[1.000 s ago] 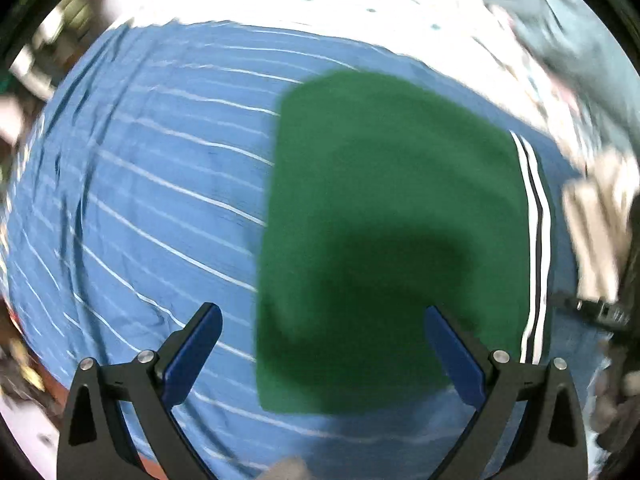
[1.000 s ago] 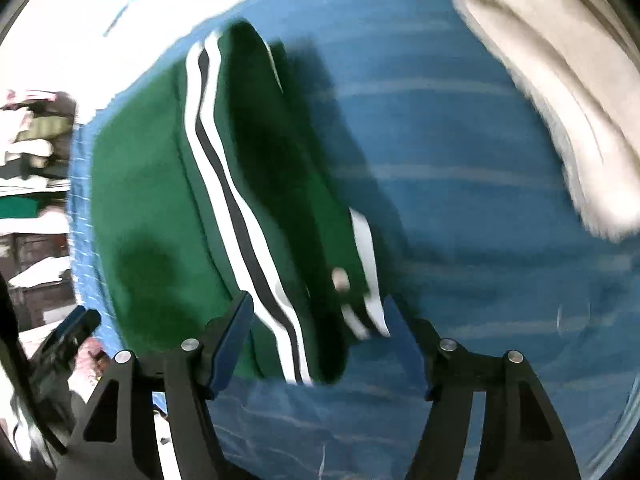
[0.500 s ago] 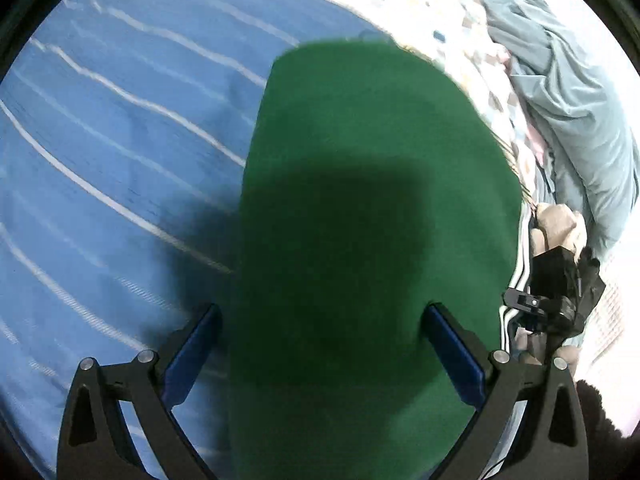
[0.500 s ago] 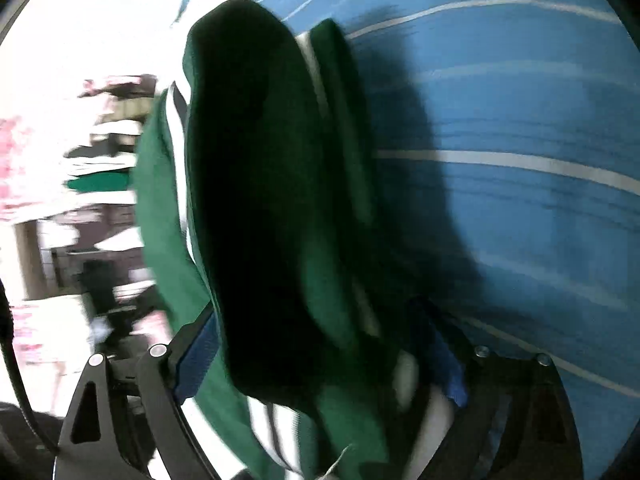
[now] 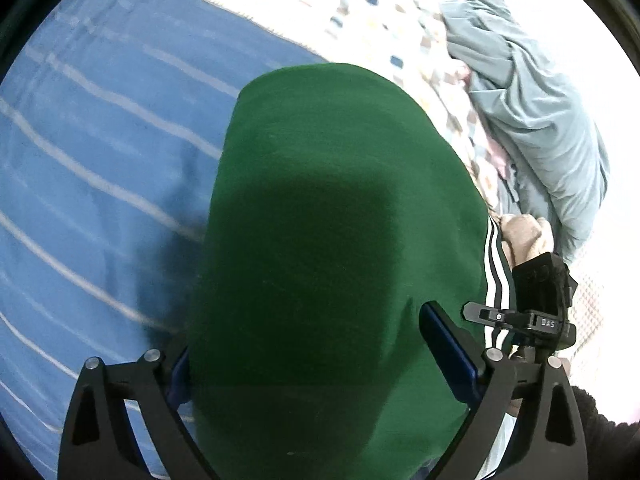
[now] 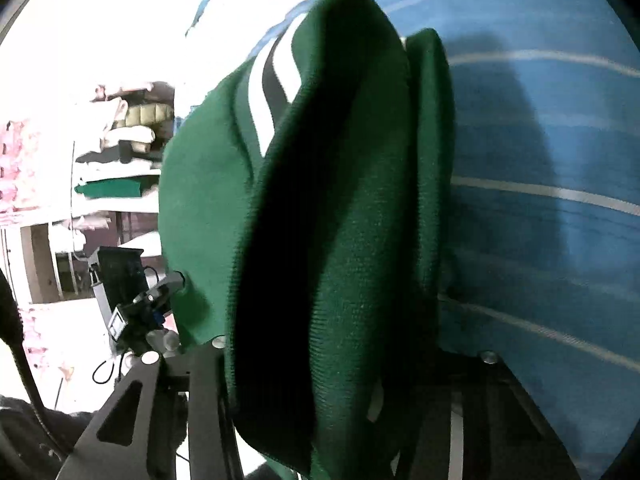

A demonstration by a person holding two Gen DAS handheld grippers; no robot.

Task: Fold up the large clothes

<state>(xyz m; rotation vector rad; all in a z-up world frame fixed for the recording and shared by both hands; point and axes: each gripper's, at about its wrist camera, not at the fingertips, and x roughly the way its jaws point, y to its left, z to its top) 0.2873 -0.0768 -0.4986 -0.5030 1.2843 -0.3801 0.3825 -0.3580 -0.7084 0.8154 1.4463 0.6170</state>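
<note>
A: Left wrist view first – what shows?

B: The left gripper (image 5: 316, 356) stands wide, its blue pads either side of a green garment (image 5: 332, 216) that drapes between them; whether the pads press on it I cannot tell. The garment lies over a blue striped sheet (image 5: 100, 152). On the right a hand (image 5: 524, 236) holds the other gripper's black body beside the garment's white stripes. Far right lies a grey-blue cloth (image 5: 532, 120)

A: And the right wrist view?

B: The right gripper (image 6: 340, 364) is closing, with thick green folds (image 6: 352, 220) bunched between its jaws and hiding the pads. The sheet (image 6: 552, 168) lies to the right; shelves of folded laundry (image 6: 116, 168) stand far left
</note>
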